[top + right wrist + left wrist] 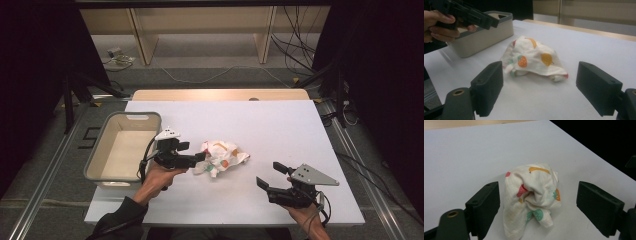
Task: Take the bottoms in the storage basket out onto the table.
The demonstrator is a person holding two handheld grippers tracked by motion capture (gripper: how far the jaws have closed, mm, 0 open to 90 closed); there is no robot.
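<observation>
The cloth [221, 157] is a small white rag printed with strawberries, orange fruit and a yellow banana shape, crumpled into a soft, rounded heap with deep folds and a loose corner trailing out. Its weave looks thin and slightly rumpled, matte against the smooth pale worktop [280, 130].

From the left tool [196, 159], the cloth [531, 197] lies straight ahead and just beyond the tips, its bulk centred in the gap between the two black jaws, which stand wide apart and touch nothing. The jaws are blocky, flat-faced pads of dull dark plastic. In the high view the tips sit right at the cloth's near edge; whether they brush it cannot be told.

From the right tool [272, 175], the cloth [532, 58] lies farther ahead, well apart from the tips and a little toward the left jaw. These jaws also stand wide and hold nothing. A grey three-cornered plate rides on top of this tool.

Beyond the cloth, seen from the right tool, the person's hand [437, 26] grips the left tool [484, 21], and behind it stands a bin [486, 32], a beige rectangular tub with rounded corners, a grey rim and a handle slot. In the high view the bin [97, 165] sits just behind the left tool, on the worktop's edge.
</observation>
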